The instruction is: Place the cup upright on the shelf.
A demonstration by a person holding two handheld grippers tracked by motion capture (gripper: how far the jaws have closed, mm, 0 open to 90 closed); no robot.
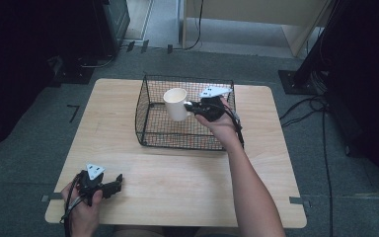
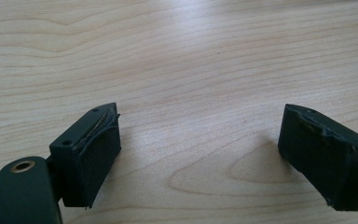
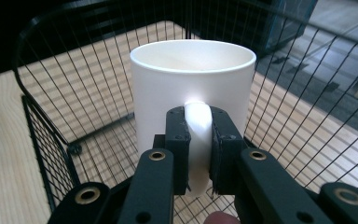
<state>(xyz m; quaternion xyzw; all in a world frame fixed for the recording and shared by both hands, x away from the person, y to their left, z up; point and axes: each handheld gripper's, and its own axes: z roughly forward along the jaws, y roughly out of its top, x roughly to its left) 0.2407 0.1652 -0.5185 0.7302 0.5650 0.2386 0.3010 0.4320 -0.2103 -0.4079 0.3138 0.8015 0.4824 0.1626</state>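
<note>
A white mug (image 1: pixel 176 103) (image 3: pixel 192 88) hangs upright inside the black wire basket (image 1: pixel 148 129) (image 3: pixel 42 140), held by its handle (image 3: pixel 197 121). My right gripper (image 1: pixel 193 106) (image 3: pixel 198 154) is shut on that handle, both pads pressed against its sides. Whether the mug's bottom touches the basket floor I cannot tell. Down at the table's near left corner, my left gripper (image 1: pixel 120 181) (image 2: pixel 200 163) lies low over the bare wood with its jaws wide open and nothing between them.
The basket stands at the back middle of the wooden table (image 1: pixel 177 182). Bare wood stretches in front of it. Cables (image 1: pixel 306 106) run over the grey floor to the right, and dark equipment stands at the back left.
</note>
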